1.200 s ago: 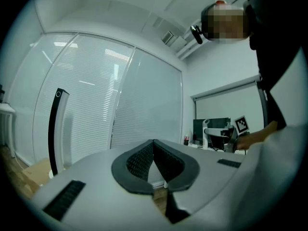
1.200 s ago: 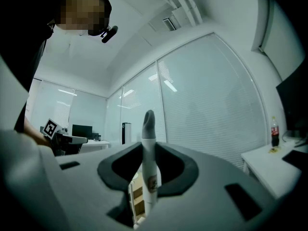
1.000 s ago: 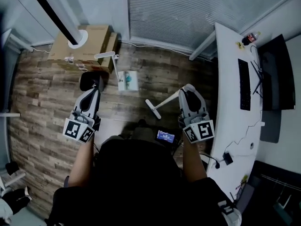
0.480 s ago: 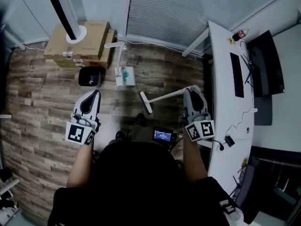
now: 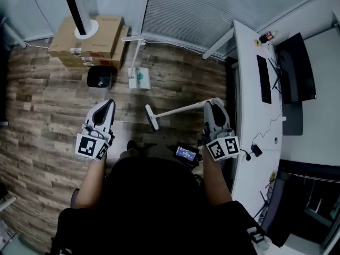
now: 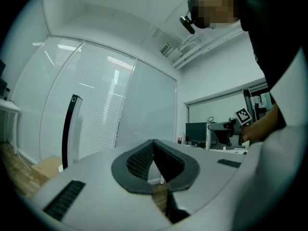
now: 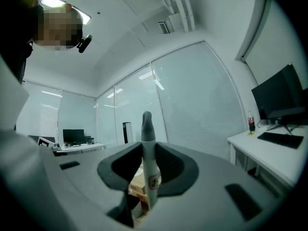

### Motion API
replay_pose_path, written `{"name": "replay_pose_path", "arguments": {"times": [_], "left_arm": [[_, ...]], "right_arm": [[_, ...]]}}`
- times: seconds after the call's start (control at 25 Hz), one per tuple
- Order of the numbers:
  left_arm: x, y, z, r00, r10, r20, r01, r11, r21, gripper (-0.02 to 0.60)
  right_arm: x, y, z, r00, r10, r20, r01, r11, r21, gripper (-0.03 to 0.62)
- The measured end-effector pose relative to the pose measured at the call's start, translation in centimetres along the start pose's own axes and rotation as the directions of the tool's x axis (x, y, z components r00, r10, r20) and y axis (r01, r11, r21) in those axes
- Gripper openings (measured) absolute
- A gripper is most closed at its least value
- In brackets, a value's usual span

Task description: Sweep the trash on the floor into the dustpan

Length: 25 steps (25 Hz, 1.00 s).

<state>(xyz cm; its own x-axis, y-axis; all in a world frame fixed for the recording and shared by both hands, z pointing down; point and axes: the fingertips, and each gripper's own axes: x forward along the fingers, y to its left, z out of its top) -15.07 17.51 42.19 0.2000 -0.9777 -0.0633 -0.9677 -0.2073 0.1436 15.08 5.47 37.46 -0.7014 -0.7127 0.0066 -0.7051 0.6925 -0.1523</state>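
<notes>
Grips broom (image 5: 175,110) in right gripper (image 5: 212,105); holds left gripper (image 5: 105,106) clenched, empty. Risks shoving unheld dustpan (image 5: 100,77), upper left, away while sweeping trash (image 5: 139,77) toward it.

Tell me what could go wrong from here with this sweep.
1. The dustpan lies unheld, with the left claw shut and empty, so a push from the broom may slide it away.
2. The right claw grips the broom near its handle's end, so the head could swing wide and knock the trash aside.
</notes>
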Motion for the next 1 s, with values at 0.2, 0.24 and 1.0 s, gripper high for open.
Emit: {"name": "replay_pose_path", "arguments": {"times": [0.2, 0.24, 1.0], "left_arm": [[-0.4, -0.5, -1.0, 0.997, 0.078, -0.024, -0.079, 0.996, -0.047, -0.006], [-0.4, -0.9, -0.9, 0.996, 0.088, -0.024, -0.089, 0.995, -0.047, -0.006], [1.2, -13.2, -2.9, 0.996, 0.026, -0.086, -0.025, 1.0, 0.003, -0.006]], "right_arm": [[-1.3, 0.0, -0.3, 0.999, 0.037, 0.009, -0.037, 0.999, 0.014, 0.094], [-1.5, 0.2, -0.3, 0.998, 0.058, 0.007, -0.058, 0.998, 0.008, 0.094], [-10.1, -4.2, -2.8, 0.991, 0.125, -0.042, -0.128, 0.987, -0.098, 0.095]]}}
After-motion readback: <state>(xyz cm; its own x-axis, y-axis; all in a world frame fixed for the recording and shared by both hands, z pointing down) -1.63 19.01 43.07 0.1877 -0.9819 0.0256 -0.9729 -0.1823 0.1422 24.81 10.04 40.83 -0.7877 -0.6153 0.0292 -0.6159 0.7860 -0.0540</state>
